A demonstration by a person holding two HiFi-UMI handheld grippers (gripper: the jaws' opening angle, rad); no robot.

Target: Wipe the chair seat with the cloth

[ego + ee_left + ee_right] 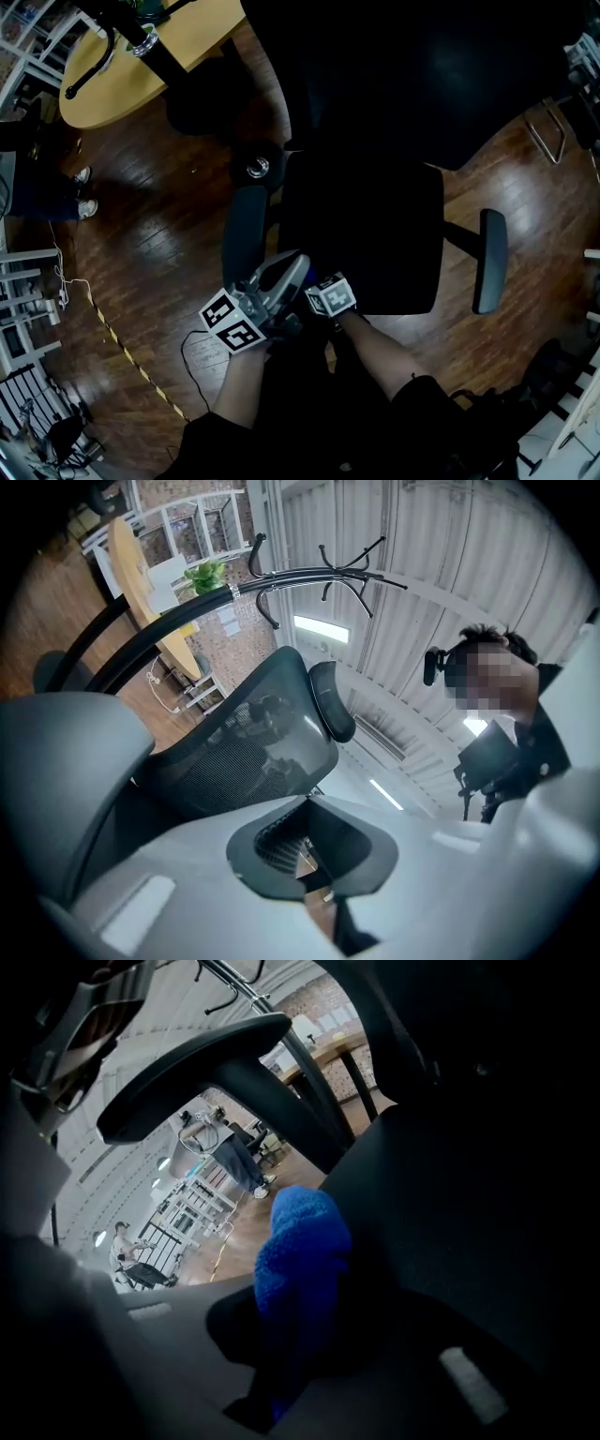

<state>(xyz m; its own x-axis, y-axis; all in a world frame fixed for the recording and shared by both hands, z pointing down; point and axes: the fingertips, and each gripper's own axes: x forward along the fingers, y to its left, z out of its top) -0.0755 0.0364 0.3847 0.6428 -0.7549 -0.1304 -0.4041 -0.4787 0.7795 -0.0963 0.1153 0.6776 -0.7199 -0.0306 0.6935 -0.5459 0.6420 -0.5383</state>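
Starting far left, on the floor: a thin cable looping close to the person's legs, likely to catch a foot on any step back

Next, at the left gripper: pressed together on nothing, hanging just beside the left armrest off the seat's front corner, and tipped up toward the mesh backrest and headrest. Could knock that armrest and swivel the chair if swung inward during a stroke

Further right, at the right gripper: clamped on the blue cloth, held at the front edge of the chair seat, with the fabric bunched into a lump rather than spread flat. Judged risky on three counts: wiping with a lump covers little per pass; pressing too low may drag hard jaw tips over the upholstery instead of fabric; snagging on the seat may tug the cloth out of the pinch. Pushing hard may also roll or turn the chair away

Hard to read: from the head view, seat and backrest merged into one black mass, with no clear edge between them. Impossible to tell from any view whether the cloth touches the seat yet. Not visible from above at all: the cloth itself, hidden under the gripper

Farthest right, past the right armrest: only cut-off scraps at the frame edge, too partial to name
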